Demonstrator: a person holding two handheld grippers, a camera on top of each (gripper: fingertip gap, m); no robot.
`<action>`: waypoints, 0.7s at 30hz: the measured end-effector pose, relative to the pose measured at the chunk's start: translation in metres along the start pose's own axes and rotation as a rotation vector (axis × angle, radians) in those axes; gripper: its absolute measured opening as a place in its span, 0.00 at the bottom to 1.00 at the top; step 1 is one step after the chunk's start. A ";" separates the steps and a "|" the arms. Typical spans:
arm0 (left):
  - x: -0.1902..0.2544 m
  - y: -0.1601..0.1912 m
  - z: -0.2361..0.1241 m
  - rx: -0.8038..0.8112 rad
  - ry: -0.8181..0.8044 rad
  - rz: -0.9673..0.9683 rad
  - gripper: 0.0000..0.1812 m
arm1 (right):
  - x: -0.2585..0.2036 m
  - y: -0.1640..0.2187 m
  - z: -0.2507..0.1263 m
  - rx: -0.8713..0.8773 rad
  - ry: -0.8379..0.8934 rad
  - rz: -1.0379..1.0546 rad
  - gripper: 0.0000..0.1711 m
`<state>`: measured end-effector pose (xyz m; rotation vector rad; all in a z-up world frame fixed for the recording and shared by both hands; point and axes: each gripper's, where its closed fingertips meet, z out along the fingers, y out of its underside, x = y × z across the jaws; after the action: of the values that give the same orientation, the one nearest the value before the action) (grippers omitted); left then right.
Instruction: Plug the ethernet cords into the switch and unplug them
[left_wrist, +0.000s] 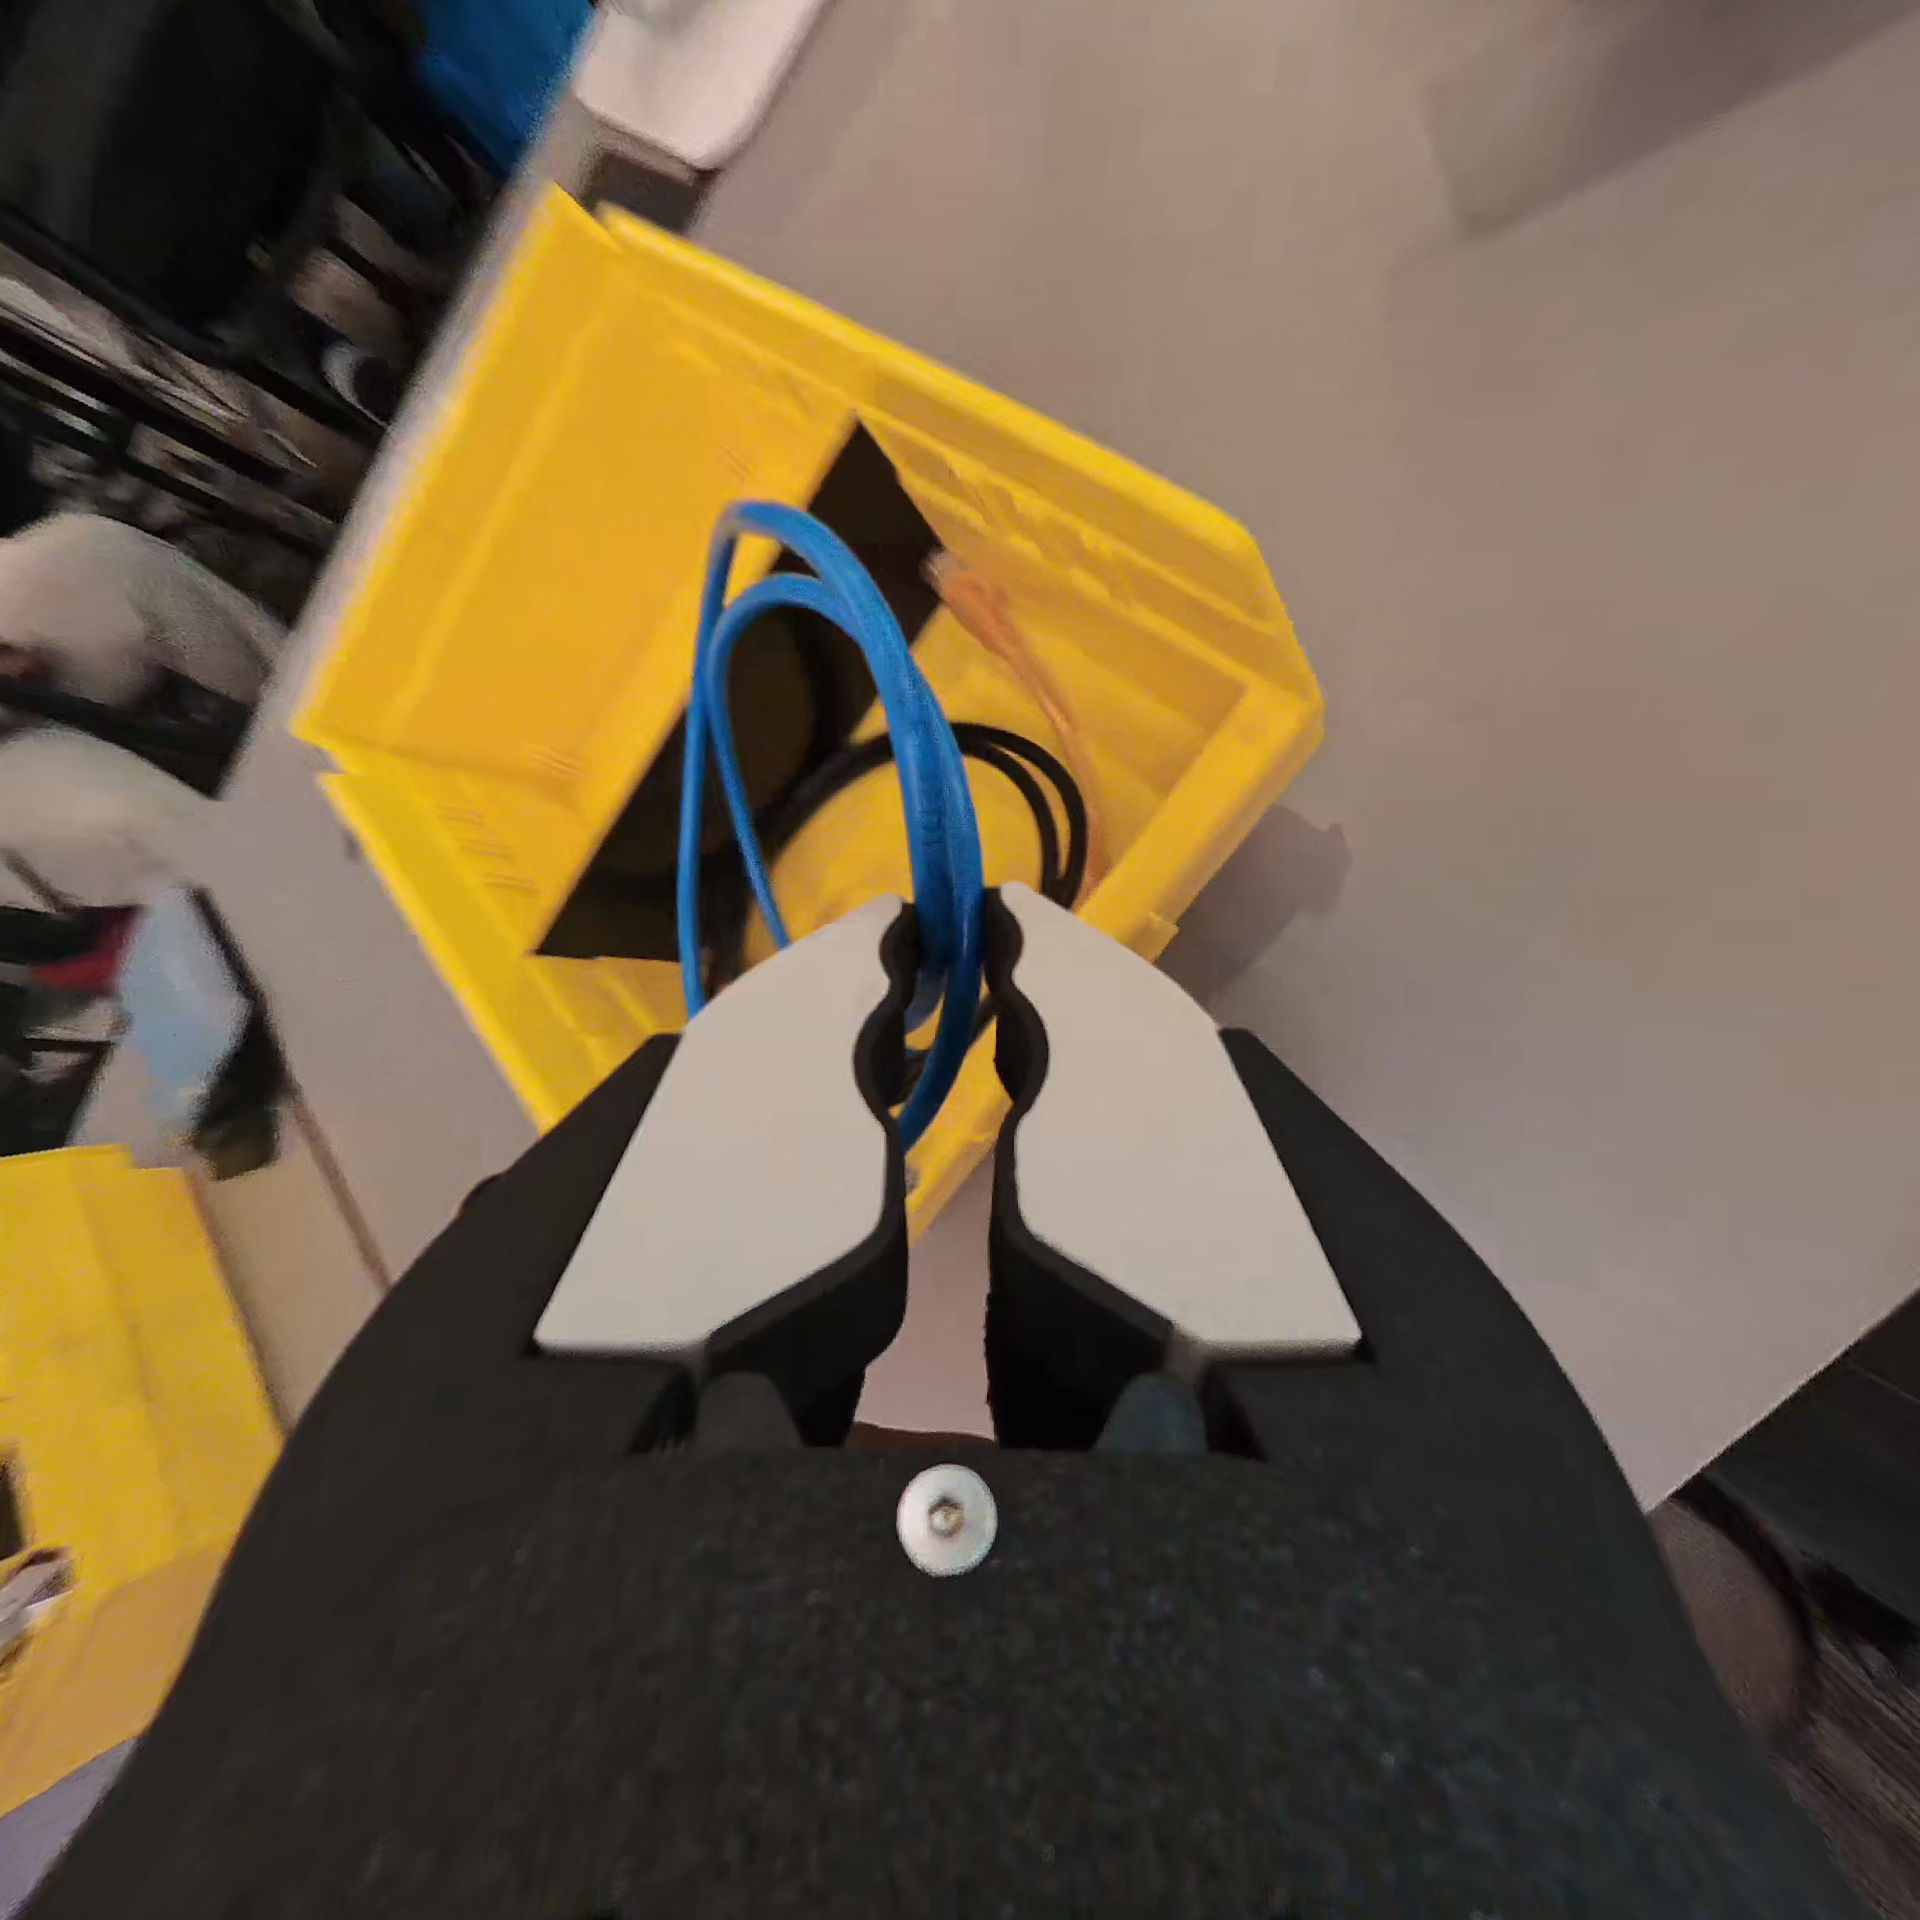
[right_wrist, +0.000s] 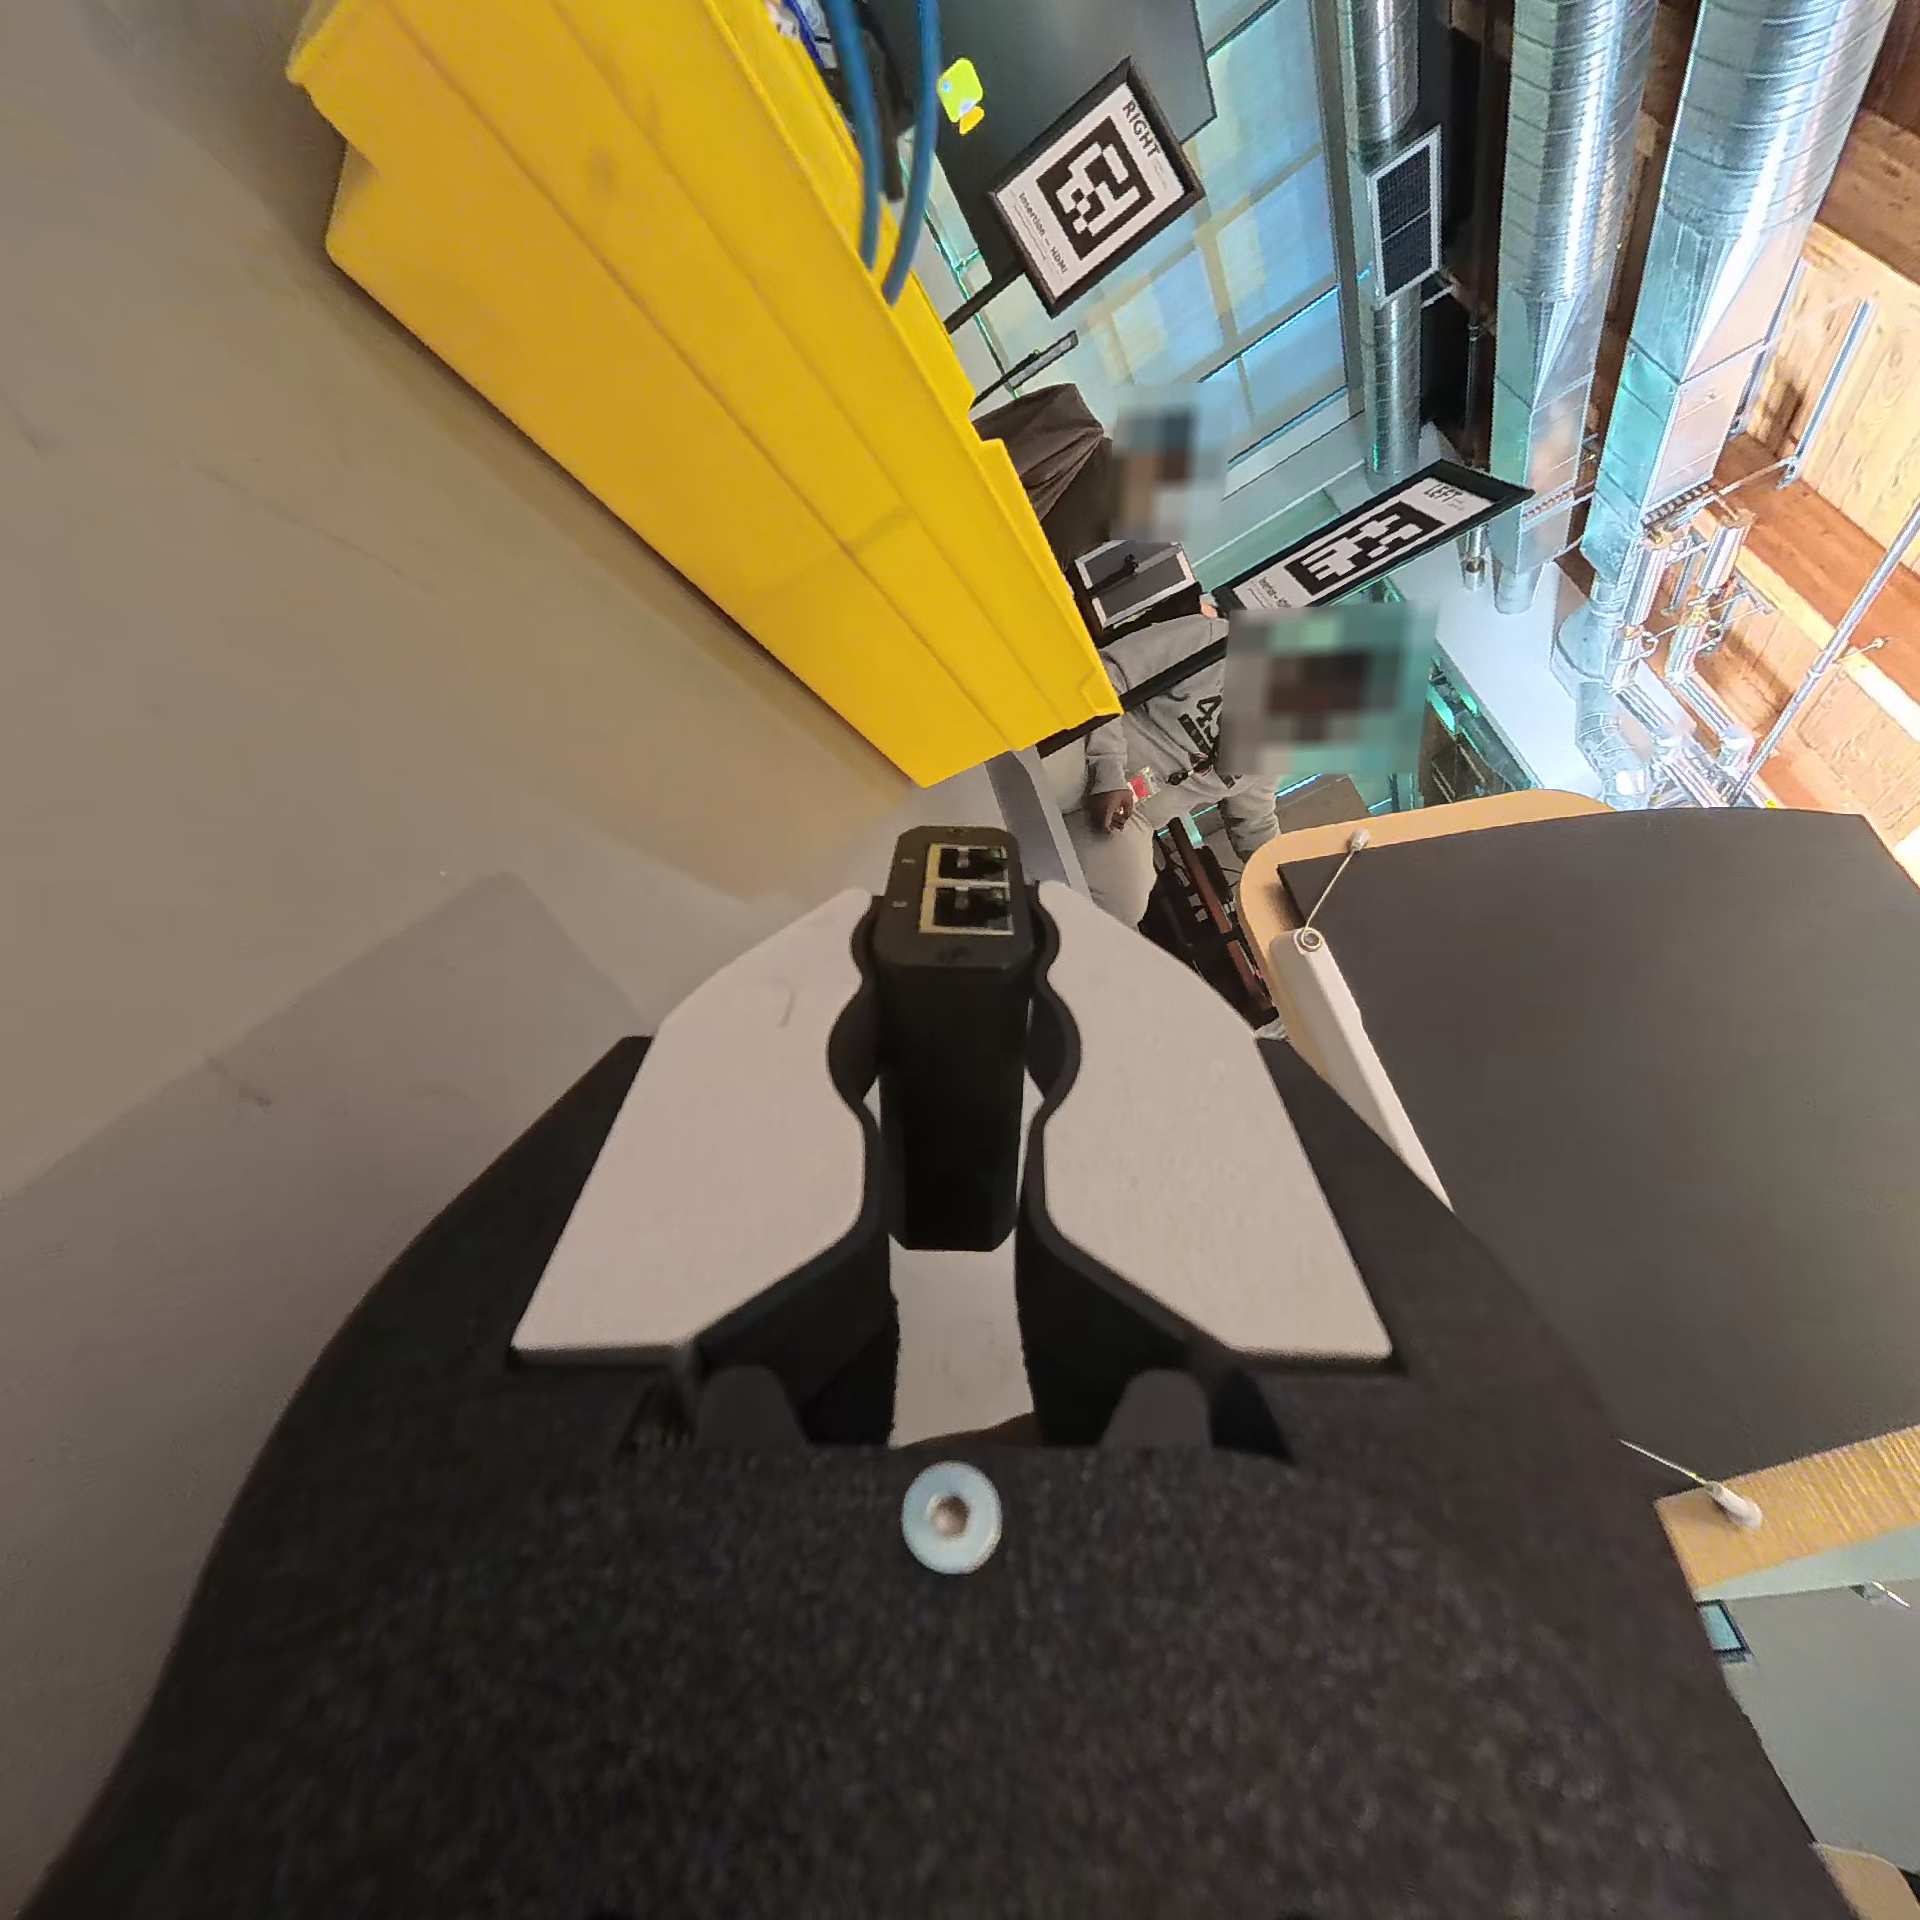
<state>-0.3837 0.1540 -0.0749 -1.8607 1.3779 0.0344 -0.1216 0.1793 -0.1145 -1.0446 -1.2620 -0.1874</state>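
left gripper: my left gripper (left_wrist: 948, 935) is pinched on a coiled blue ethernet cord (left_wrist: 935, 748), strands squeezed between the wavy black pads right at the tips.

cord loops: they stand up ahead of the fingers over an open yellow plastic bin (left_wrist: 582, 499), with a thin black cable (left_wrist: 1029, 769) coiled inside, just past the fingertips.

right gripper: my right gripper (right_wrist: 951, 925) is clamped on a slim black rectangular ethernet switch (right_wrist: 951, 1039), one pad on each long side.

switch axis: its long axis runs straight out along the fingers, and the two ports (right_wrist: 969, 885) sit stacked on the end face poking just beyond the tips, facing away from me.

key relation: I reckon the plug has to come in along that same axis, head-on into a port. Both ports look empty.

nearer hand: the left one has the cord, so I'd guess it does the travelling.

hidden: I can't find the cord's plug anywhere; it's lost in the loops or behind the fingers. The left view is motion-blurred.

far off: in the right view blue cable (right_wrist: 914, 156) dangles over the bin's rim, well beyond the fingers, top cut off.
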 end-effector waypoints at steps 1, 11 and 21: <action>-0.006 -0.010 -0.013 0.033 -0.042 0.008 0.06 | 0.000 0.000 0.000 -0.001 0.001 0.001 0.14; 0.103 -0.154 -0.083 0.482 0.052 0.279 0.06 | 0.025 0.006 -0.005 0.001 0.088 0.113 0.14; 0.260 -0.093 0.021 0.288 0.380 0.418 0.07 | 0.045 0.013 -0.014 0.019 0.136 0.252 0.14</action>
<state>-0.1943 -0.0308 -0.1547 -1.3605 1.9047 -0.3040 -0.0880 0.1950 -0.0830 -1.1451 -0.9983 -0.0516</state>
